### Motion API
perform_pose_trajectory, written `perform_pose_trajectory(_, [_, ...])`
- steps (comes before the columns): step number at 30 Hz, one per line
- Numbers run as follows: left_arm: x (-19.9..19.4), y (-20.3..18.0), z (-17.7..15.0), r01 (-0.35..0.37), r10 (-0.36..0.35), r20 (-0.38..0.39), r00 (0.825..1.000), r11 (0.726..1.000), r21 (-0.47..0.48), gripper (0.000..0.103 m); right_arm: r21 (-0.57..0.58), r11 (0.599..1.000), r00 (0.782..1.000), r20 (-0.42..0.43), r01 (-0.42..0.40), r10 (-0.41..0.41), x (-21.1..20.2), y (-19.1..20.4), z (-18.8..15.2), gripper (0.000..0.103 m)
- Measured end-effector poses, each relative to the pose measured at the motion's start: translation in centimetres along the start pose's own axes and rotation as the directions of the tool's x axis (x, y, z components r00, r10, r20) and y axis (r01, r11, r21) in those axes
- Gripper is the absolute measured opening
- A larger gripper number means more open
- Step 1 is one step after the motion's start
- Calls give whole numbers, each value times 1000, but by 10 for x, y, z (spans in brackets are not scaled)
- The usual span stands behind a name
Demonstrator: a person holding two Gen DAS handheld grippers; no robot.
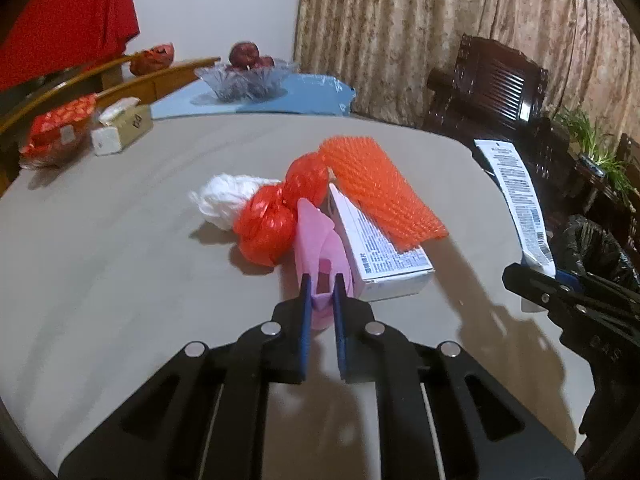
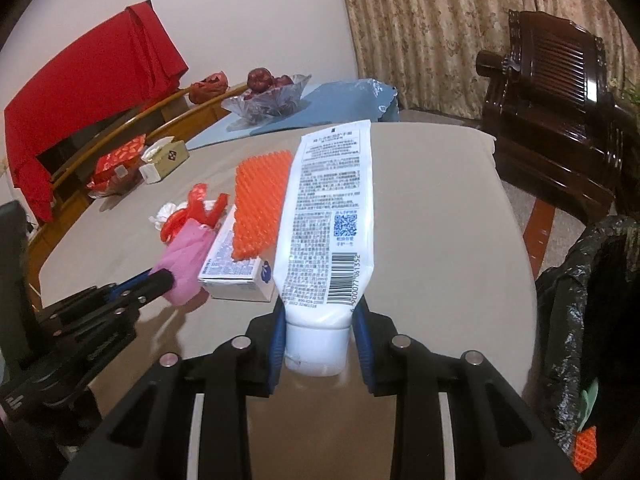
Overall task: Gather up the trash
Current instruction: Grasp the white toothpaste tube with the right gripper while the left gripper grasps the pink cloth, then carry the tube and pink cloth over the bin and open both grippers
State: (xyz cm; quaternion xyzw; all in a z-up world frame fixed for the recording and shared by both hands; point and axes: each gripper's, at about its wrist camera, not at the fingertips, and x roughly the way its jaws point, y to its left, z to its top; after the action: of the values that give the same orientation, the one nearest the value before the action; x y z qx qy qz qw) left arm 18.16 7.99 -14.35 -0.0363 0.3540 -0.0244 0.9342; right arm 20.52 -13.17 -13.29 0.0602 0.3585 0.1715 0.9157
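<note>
My left gripper (image 1: pixel 322 294) is shut on a pink crumpled paper (image 1: pixel 322 240), held just above the grey table (image 1: pixel 120 260); it also shows in the right wrist view (image 2: pixel 186 264). My right gripper (image 2: pixel 320 320) is shut on the cap end of a white printed tube (image 2: pixel 328 216), held above the table; the tube also shows in the left wrist view (image 1: pixel 516 196). On the table lie a red plastic bag (image 1: pixel 276 216), a white tissue wad (image 1: pixel 224 196), a white carton (image 1: pixel 384 256) and an orange foam net (image 1: pixel 380 188) on top of it.
A bin lined with a black bag (image 2: pixel 588 312) stands beside the table at the right, with an orange net piece on it. At the far left are a tissue box (image 1: pixel 120 128) and a red snack bag (image 1: pixel 56 136). A glass fruit bowl (image 1: pixel 248 76) and a dark wooden chair (image 2: pixel 560 92) stand behind.
</note>
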Motion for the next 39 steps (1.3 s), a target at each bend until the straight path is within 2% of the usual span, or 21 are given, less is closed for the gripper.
perform_pose_trajectory(11, [-67, -13, 1, 34, -35, 87, 996, 999, 11, 9, -24, 999, 998, 49, -28, 29, -40, 10, 1, 31])
perform_pose_trajectory(17, [-87, -33, 3, 54, -58, 116, 992, 998, 37, 9, -18, 1000, 997, 79, -17, 18, -67, 7, 2, 31])
perform_pose_trajectory(23, [-101, -60, 5, 104, -113, 128, 985, 992, 71, 9, -10, 1000, 994, 111, 5, -4, -95, 1, -2, 30])
perform_pose_trajectory(31, [-111, -106, 4, 182, -200, 136, 970, 974, 134, 9, 34, 998, 986, 156, 56, -60, -135, -29, -9, 30])
perform_pose_trajectory(39, [-113, -161, 4, 266, -295, 131, 946, 942, 203, 9, 112, 983, 969, 183, 146, -165, -176, -77, -24, 30])
